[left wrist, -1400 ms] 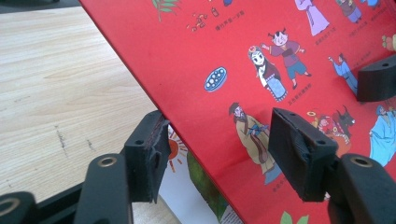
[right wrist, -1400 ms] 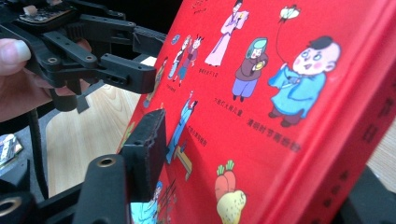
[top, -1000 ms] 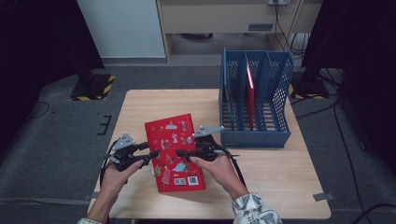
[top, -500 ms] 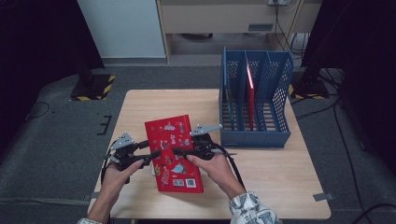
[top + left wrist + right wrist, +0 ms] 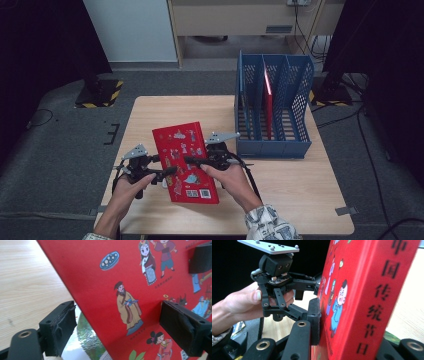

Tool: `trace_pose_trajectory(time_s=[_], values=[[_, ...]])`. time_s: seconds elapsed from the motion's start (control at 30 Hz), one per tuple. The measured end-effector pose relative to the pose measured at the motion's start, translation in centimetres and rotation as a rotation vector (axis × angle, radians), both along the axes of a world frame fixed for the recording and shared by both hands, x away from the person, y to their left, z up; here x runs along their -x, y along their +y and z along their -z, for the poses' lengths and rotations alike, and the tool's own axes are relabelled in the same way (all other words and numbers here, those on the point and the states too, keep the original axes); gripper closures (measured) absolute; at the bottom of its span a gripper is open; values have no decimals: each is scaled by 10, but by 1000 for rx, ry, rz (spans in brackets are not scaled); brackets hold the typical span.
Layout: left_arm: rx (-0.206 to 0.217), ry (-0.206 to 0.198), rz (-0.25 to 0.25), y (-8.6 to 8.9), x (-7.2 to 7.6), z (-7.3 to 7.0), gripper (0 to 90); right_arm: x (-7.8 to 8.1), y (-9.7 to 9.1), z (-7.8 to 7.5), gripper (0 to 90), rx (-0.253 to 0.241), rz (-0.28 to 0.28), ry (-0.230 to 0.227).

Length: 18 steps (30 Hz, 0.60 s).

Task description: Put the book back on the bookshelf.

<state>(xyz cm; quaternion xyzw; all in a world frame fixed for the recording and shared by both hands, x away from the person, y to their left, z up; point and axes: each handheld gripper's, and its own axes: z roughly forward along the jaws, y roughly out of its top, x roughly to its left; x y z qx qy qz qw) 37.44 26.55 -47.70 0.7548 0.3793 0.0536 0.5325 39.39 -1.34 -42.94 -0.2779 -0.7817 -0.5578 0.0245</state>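
My right gripper (image 5: 322, 315) has just been closing and now clamps the red picture book (image 5: 185, 161). My left gripper (image 5: 125, 327) has just been opening; its pads stand clear of the cover. The book now rests with the right gripper, likely bound for the blue file rack (image 5: 272, 145).

A pale wooden surface (image 5: 165, 112) is standing on a dark grey floor (image 5: 60, 150), its grain running across the top. A blue mesh file rack (image 5: 272, 145) is sitting directly on it toward the far right corner, divided into upright compartments, with one thin red book (image 5: 268, 102) standing on edge in a middle compartment. A larger red picture book (image 5: 185, 162) is being held over the near middle of the surface, tilted, with its lower edge close to the wood; whether that edge is touching cannot be told. In the left gripper view, bare wood grain (image 5: 27, 277) is showing beside the book's edge.
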Motion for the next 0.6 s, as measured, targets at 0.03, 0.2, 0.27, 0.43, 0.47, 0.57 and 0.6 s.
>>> trace_pose_trajectory(time_s=[0.03,0.2,0.27,0.43,0.47,0.57,0.6], values=[[5,-1,7,0,0,0,140,0,0,0,753,0,0,-3],[-14,-11,7,0,1,-5,217,0,1,-1,738,23,-5,-24],[-16,-21,-8,1,2,-7,264,0,2,-3,709,57,5,-42],[-30,-37,-5,-1,3,-10,306,-2,4,-8,603,121,22,-64],[-32,-39,-6,-1,4,-10,306,-2,4,-8,600,129,24,-57],[-33,-49,-9,-1,4,-11,341,-4,2,-7,546,141,38,-56],[-34,-52,-10,-1,4,-11,354,-4,1,-6,536,141,43,-52]])
